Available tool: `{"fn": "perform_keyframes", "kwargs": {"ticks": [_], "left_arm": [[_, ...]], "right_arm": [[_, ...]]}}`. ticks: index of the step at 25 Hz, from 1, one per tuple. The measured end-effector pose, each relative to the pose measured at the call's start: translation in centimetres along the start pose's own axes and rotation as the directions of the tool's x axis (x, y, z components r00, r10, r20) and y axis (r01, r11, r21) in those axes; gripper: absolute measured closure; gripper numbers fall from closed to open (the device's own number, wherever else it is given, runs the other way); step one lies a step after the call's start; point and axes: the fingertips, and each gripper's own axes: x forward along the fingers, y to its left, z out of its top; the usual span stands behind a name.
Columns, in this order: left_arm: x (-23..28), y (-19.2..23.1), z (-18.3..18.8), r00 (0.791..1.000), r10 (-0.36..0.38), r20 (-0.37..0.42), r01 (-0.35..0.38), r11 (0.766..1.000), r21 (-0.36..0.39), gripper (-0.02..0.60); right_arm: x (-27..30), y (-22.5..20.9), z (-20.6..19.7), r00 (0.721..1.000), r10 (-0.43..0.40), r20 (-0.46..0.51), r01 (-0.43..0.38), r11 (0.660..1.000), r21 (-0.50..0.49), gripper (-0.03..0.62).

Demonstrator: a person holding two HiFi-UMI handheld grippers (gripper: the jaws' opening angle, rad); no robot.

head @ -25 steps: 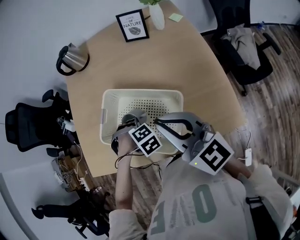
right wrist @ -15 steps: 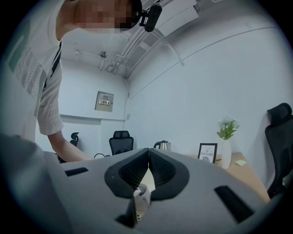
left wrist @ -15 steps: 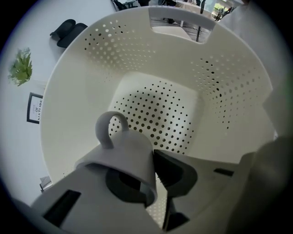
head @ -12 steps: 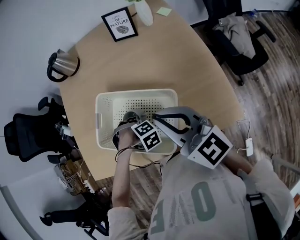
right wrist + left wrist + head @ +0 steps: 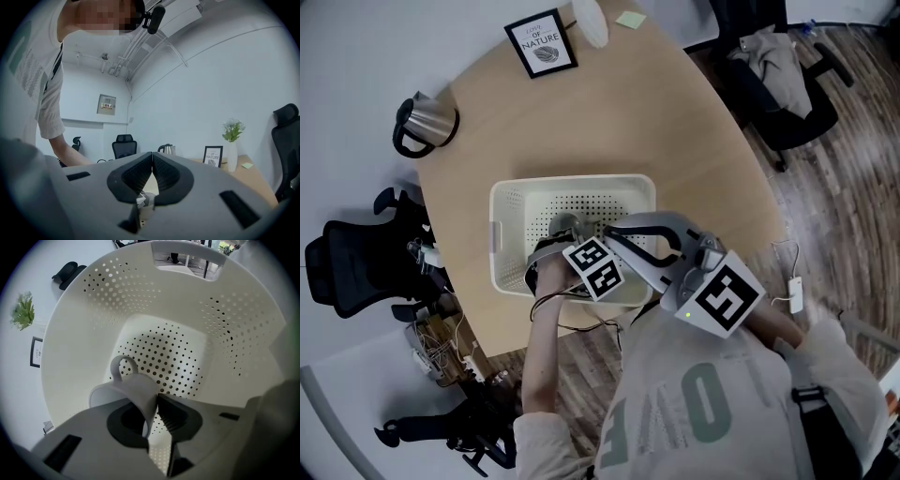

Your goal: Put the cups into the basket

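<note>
a person's left gripper [image 5: 152,400] held a white mug [image 5: 125,391] low inside a white perforated basket [image 5: 140,310] on a wooden table [image 5: 581,122]. the jaws were pinched on the mug's wall at the rim, 1 pad inside the mouth and 1 outside. the mug hung tilted above the dotted basket floor, with its handle on the side away from the gripper. whether it touched the floor could not be told.

the right gripper [image 5: 152,161] carried nothing. its jaws were pressed together and pointed out across the table toward a kettle [image 5: 166,149], a framed print [image 5: 212,156] and a vase [image 5: 231,157].

the mug looked like glazed ceramic: stiff, fairly light for 1 gripper, smooth enough to slip and likely to chip if dropped. a pinch on the rim wall seemed a sound hold, since the thin wall sat fully between the ribbed pads. the round handle offered a less steady grip. the tilt suggested the mug's weight pulled it about the pinch point, so a gentle release close to the floor looked safest.
</note>
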Motion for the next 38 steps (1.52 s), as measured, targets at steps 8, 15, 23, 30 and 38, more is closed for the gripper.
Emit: {"fn": "perform_keyframes", "kwargs": {"ticks": [8, 15, 23, 30, 38], "left_arm": [[-2.4, 0.6, -0.3, 0.997, 0.071, 0.032, -0.070, 0.996, -0.051, 0.512], [-6.5, 1.6, -0.7, 0.981, 0.176, 0.083, -0.165, 0.978, -0.125, 0.512], [-15.8, 4.8, -2.4, 0.890, 0.418, 0.184, -0.361, 0.891, -0.277, 0.513], [-27.2, 6.7, -3.7, 0.566, 0.769, 0.298, -0.459, 0.594, -0.661, 0.538], [-35.4, 3.8, -7.5, 0.129, 0.985, 0.114, -0.227, 0.141, -0.964, 0.568]], "right_arm": [[-0.1, 1.2, 0.1, 1.000, 0.022, 0.007, -0.022, 1.000, -0.006, 0.595], [-0.3, 2.2, -0.1, 0.999, 0.050, 0.002, -0.050, 0.999, -0.016, 0.595], [-0.4, 2.9, 0.1, 0.998, 0.057, -0.021, -0.058, 0.997, -0.045, 0.595], [-0.7, 2.8, 0.8, 0.999, 0.038, -0.008, -0.039, 0.998, -0.056, 0.595], [-0.8, 1.5, 3.3, 0.996, -0.038, 0.079, 0.046, 0.994, -0.103, 0.595]]}}
